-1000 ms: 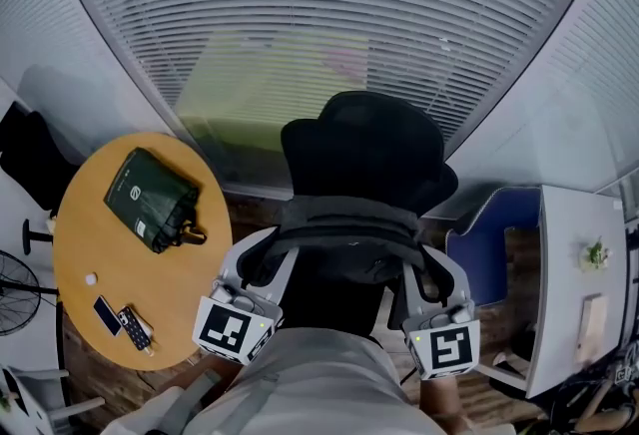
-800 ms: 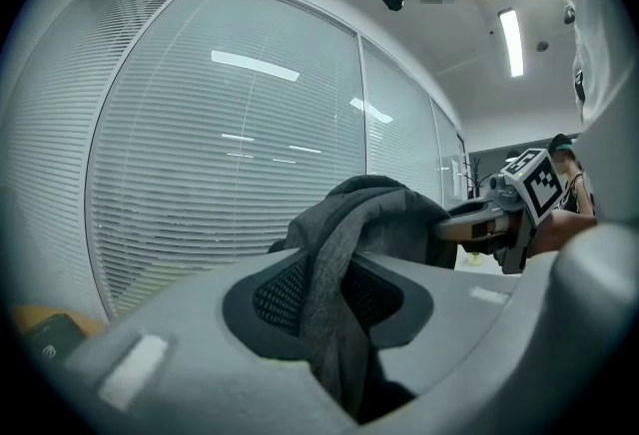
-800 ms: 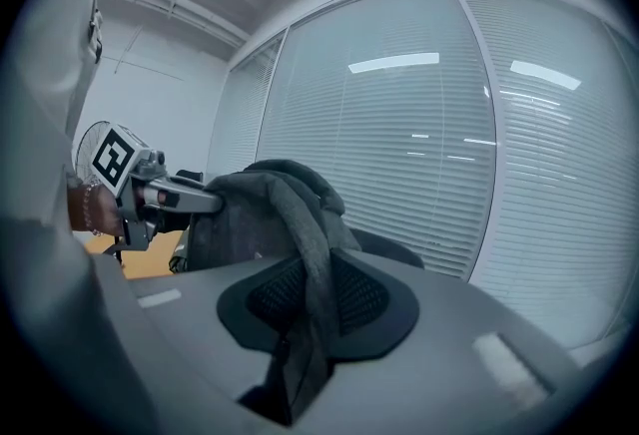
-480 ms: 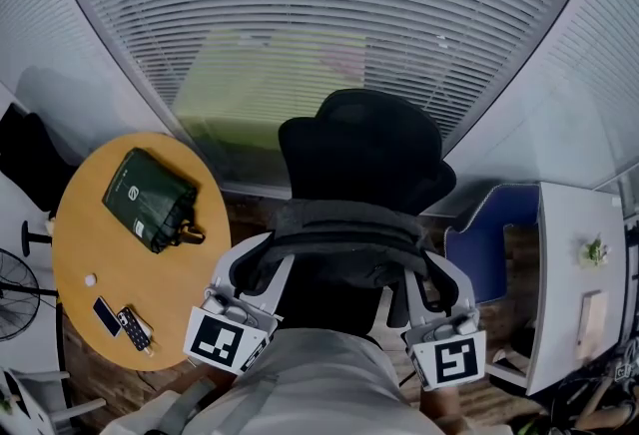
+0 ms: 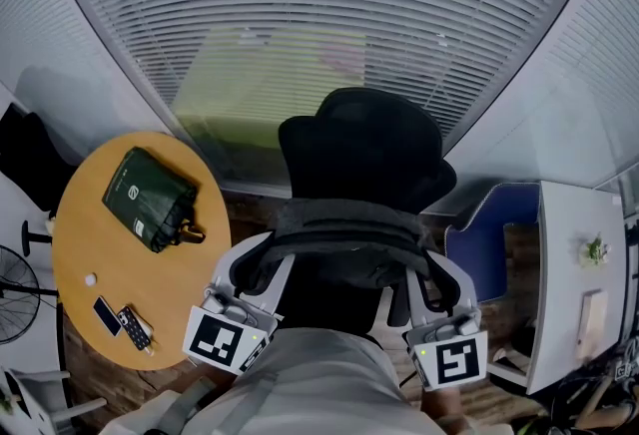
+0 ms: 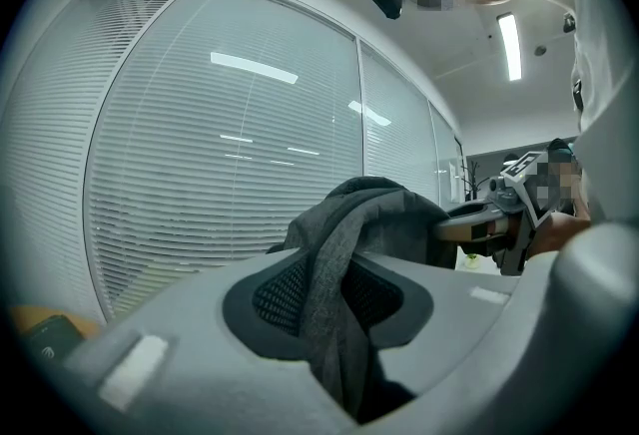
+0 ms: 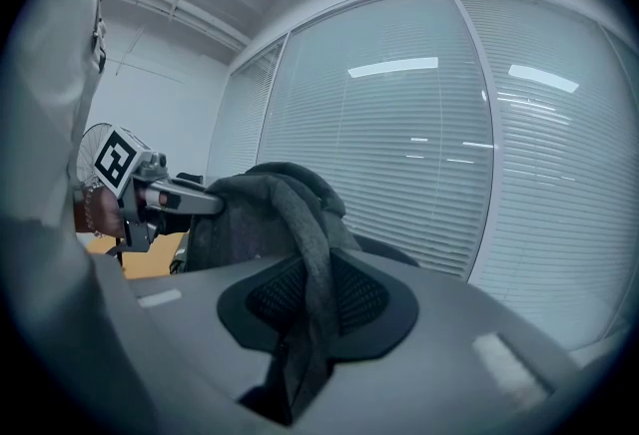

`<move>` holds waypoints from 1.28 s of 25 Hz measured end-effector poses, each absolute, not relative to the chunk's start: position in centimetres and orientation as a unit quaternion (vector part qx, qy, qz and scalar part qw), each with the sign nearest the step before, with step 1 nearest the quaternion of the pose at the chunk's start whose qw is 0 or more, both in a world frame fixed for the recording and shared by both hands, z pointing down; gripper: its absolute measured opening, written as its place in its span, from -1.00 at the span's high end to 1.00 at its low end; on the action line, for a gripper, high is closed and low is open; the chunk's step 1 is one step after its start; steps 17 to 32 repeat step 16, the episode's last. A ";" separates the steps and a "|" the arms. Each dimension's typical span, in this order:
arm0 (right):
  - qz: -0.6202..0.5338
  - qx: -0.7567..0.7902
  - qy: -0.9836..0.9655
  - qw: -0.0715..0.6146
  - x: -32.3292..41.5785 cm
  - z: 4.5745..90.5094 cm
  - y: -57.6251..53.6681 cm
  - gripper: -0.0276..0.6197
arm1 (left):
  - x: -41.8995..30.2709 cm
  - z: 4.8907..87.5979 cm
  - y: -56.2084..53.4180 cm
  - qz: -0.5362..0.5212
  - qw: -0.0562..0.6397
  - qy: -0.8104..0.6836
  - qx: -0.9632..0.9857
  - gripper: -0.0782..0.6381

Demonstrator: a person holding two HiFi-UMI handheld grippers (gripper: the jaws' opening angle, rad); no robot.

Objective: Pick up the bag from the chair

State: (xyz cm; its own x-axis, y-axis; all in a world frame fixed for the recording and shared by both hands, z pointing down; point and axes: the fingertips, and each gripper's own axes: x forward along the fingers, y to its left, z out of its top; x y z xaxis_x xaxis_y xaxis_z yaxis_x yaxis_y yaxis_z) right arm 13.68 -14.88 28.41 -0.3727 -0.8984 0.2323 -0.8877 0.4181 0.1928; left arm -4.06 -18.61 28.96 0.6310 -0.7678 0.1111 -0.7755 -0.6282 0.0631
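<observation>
- The left gripper (image 6: 334, 301) has its jaws set narrow and pinched on a fold of the bag's (image 5: 344, 221) grey cloth, which runs up out of the pads.
- The right gripper (image 7: 315, 305) is the same, with narrow jaws clamped on another fold of that cloth.
- Over the last second very little has changed. Both grippers sit only a shade lower in the head view, their jaws have not shifted, and the bag keeps the same shape.
- The bag is strung between the two grippers on the person's side of the chair (image 5: 359, 149) and lies close against its black back in the head view.
- The chair's seat is hidden under the bag and the person's chest, so I cannot tell whether the bag is clear of it yet.
- My reading is that both ends are gripped firmly and the lift is pausing or has barely begun. What remains is to raise both hands together and draw the bag away from the chair.
- Each grip is on a thin fold, so the cloth could slip if one hand leads.
</observation>
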 end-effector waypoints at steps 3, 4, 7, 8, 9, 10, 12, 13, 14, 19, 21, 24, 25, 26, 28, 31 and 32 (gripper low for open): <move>-0.018 0.538 -0.829 0.150 13.7 28.3 -14.9 0.72 | -4.0 28.8 -18.7 0.036 0.052 -0.428 0.902 0.52; -0.019 0.538 -0.829 0.150 13.6 28.2 -14.9 0.72 | -4.0 28.8 -18.7 0.035 0.052 -0.428 0.902 0.52; -0.020 0.538 -0.829 0.150 13.5 28.1 -14.9 0.72 | -4.1 28.7 -18.7 0.034 0.052 -0.428 0.902 0.52; -0.020 0.538 -0.829 0.150 13.5 28.0 -14.9 0.72 | -4.2 28.7 -18.7 0.033 0.052 -0.428 0.902 0.52; -0.021 0.538 -0.829 0.151 13.5 28.0 -14.9 0.72 | -4.2 28.6 -18.7 0.032 0.053 -0.428 0.902 0.52; -0.021 0.538 -0.829 0.151 13.4 28.0 -14.9 0.72 | -4.2 28.6 -18.7 0.032 0.053 -0.427 0.902 0.52; -0.022 0.537 -0.830 0.150 13.4 27.9 -14.9 0.72 | -4.2 28.6 -18.7 0.031 0.054 -0.427 0.902 0.52; -0.023 0.537 -0.830 0.148 13.4 27.9 -14.9 0.72 | -4.2 28.6 -18.7 0.031 0.054 -0.427 0.902 0.52; -0.023 0.537 -0.831 0.147 13.4 27.8 -14.8 0.72 | -4.2 28.6 -18.7 0.031 0.054 -0.427 0.902 0.52; -0.024 0.536 -0.831 0.145 13.4 27.7 -14.8 0.72 | -4.1 28.5 -18.6 0.031 0.055 -0.426 0.902 0.52; -0.024 0.536 -0.831 0.145 13.4 27.7 -14.8 0.72 | -4.1 28.5 -18.6 0.031 0.055 -0.426 0.902 0.52; -0.024 0.536 -0.831 0.145 13.4 27.7 -14.8 0.72 | -4.1 28.5 -18.6 0.031 0.055 -0.426 0.902 0.52; -0.024 0.536 -0.831 0.145 13.4 27.7 -14.8 0.72 | -4.1 28.5 -18.6 0.031 0.055 -0.426 0.902 0.52; -0.024 0.536 -0.831 0.145 13.4 27.7 -14.8 0.72 | -4.1 28.5 -18.6 0.031 0.055 -0.426 0.902 0.52; -0.024 0.536 -0.831 0.145 13.4 27.7 -14.8 0.72 | -4.1 28.5 -18.6 0.031 0.055 -0.426 0.902 0.52; -0.024 0.536 -0.831 0.145 13.4 27.7 -14.8 0.72 | -4.1 28.5 -18.6 0.031 0.055 -0.426 0.902 0.52; -0.024 0.536 -0.831 0.145 13.4 27.7 -14.8 0.72 | -4.1 28.5 -18.6 0.031 0.055 -0.426 0.902 0.52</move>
